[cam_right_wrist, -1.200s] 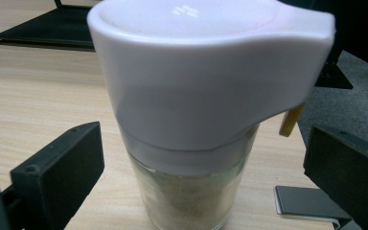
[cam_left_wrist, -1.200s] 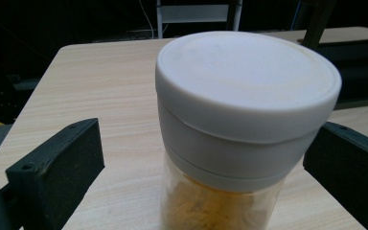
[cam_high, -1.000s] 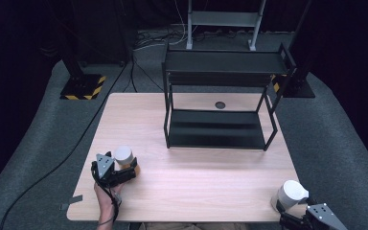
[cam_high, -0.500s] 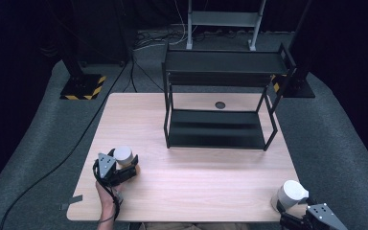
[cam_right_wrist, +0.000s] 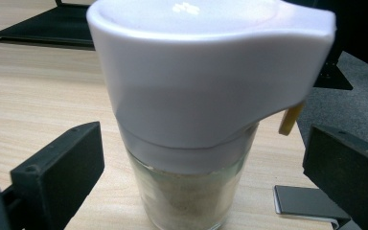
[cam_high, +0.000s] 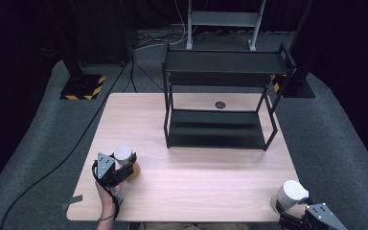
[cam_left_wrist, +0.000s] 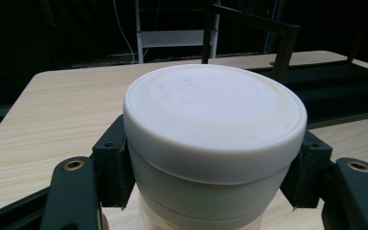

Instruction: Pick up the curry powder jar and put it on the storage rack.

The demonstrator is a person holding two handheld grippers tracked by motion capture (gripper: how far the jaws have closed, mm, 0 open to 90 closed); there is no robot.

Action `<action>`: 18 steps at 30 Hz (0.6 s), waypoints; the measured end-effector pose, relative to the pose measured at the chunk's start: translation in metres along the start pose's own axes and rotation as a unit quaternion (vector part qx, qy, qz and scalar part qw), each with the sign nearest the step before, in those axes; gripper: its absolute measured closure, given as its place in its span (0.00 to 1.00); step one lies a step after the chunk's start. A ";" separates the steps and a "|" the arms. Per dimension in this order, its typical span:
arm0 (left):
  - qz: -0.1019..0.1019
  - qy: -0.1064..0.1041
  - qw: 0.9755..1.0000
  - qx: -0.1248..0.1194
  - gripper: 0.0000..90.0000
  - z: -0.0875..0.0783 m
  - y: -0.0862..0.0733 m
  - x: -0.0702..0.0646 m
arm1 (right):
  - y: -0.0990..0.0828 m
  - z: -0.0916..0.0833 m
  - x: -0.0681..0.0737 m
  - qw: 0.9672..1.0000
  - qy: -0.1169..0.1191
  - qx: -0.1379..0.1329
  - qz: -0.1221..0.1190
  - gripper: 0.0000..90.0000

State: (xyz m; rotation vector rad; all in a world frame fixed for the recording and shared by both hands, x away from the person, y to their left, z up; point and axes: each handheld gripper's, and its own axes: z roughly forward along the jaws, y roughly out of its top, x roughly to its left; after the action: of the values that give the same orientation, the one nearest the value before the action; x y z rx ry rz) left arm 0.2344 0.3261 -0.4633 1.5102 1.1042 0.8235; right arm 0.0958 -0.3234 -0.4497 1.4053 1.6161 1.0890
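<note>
A jar with a white lid (cam_high: 122,153) and an amber body stands near the table's front left. My left gripper (cam_high: 125,166) has just been closing its jaws, and its pads (cam_left_wrist: 112,167) now press both sides of the jar (cam_left_wrist: 215,124) under the lid. At the front right corner stands a glass shaker with a white spouted lid (cam_high: 290,192). My right gripper (cam_high: 288,212) sits just behind it. In the right gripper view the shaker (cam_right_wrist: 206,76) is between the jaws, with a gap on each side.
A black two-tier metal rack (cam_high: 220,129) stands at the back middle of the wooden table (cam_high: 196,177), with a small dark disc (cam_high: 220,105) behind its lower shelf. A grey tab (cam_high: 72,200) sticks out at the table's front left edge. Cables run over the grey floor at the left.
The left gripper's jaws have drawn in against the white-lidded jar, with a slight shift of the hand. The right gripper and the shaker have stayed where they were.
</note>
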 end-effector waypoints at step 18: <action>0.037 -0.052 0.998 -0.002 0.37 -0.005 0.034 -0.004 | -0.002 -0.003 -0.002 1.000 -0.003 -0.010 0.004 0.00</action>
State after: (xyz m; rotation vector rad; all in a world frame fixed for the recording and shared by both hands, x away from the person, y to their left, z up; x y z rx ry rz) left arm 0.2364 0.3229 -0.4291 1.5804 0.9747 0.7874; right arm 0.0923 -0.3263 -0.4509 1.4027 1.5923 1.1006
